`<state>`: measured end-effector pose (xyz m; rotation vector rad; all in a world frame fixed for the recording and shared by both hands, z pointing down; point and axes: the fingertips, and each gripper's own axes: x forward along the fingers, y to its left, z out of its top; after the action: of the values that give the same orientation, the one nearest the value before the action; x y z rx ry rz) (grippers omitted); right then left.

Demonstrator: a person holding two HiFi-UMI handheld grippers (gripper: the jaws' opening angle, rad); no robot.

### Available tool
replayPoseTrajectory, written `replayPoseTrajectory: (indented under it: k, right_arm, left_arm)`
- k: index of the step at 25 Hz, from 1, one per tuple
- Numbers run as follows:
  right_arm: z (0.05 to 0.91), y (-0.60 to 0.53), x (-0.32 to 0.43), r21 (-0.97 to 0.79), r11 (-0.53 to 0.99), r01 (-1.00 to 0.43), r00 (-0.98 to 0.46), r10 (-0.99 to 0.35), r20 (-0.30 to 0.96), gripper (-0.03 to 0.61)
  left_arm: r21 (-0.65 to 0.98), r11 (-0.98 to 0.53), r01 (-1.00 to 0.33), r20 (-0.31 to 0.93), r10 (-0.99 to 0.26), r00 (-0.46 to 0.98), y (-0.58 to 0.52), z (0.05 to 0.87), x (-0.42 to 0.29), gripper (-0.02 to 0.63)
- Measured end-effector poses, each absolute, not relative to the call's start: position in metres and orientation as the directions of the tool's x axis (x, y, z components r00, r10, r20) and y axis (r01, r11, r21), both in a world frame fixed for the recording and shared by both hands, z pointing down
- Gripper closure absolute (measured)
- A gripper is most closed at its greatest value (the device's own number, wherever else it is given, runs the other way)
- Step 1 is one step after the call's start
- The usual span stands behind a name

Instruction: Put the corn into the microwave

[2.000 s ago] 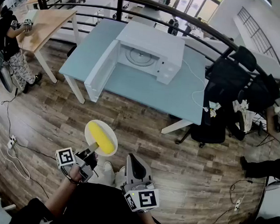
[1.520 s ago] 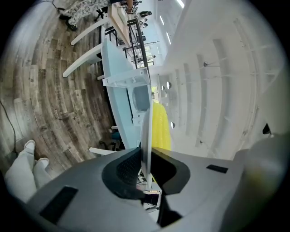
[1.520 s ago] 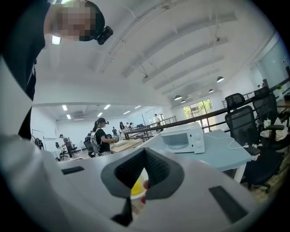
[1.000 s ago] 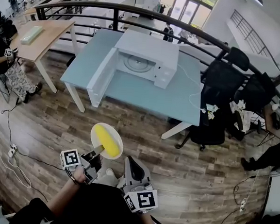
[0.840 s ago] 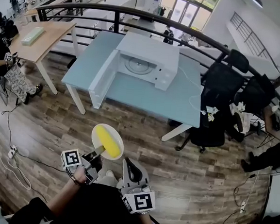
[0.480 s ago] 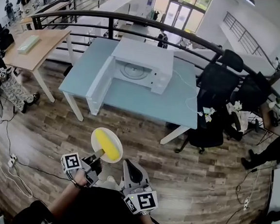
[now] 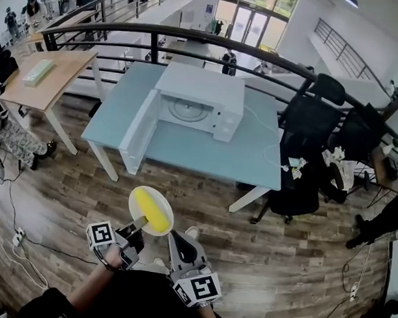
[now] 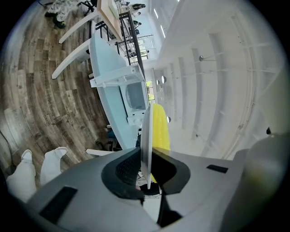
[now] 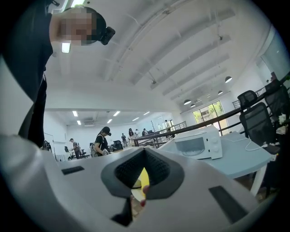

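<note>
Near my body, above the wood floor (image 7: 283, 263), my left gripper (image 7: 136, 227) clamps the rim of the white plate (image 7: 137, 199), and the corn (image 7: 153, 211) lies on that plate. My right gripper (image 7: 177, 240), just to its right, has its jaws together on nothing. Far ahead, the microwave (image 7: 204, 86) stands with its door open on the blue table (image 7: 200, 148).

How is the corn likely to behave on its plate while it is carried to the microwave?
The corn is a rounded cob lying loose on a nearly flat plate, so it could probably roll if the plate tips. The left gripper pinches only the rim in its jaws, so the load likely levers downward. The plate looks thin but stiff.
</note>
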<state>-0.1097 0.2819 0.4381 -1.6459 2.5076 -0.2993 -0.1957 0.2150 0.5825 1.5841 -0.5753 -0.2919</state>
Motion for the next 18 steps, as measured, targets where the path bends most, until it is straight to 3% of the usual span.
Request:
replayPoseTrajectory:
  k: [18]
  right_arm:
    - [0.453, 0.198, -0.067, -0.229, 0.342, -0.911, -0.361, -0.931, 0.049, 0.571]
  left_arm:
    - [0.983, -0.015, -0.183, 0.150, -0.513, 0.845, 0.142, 0.586, -0.158, 0.577]
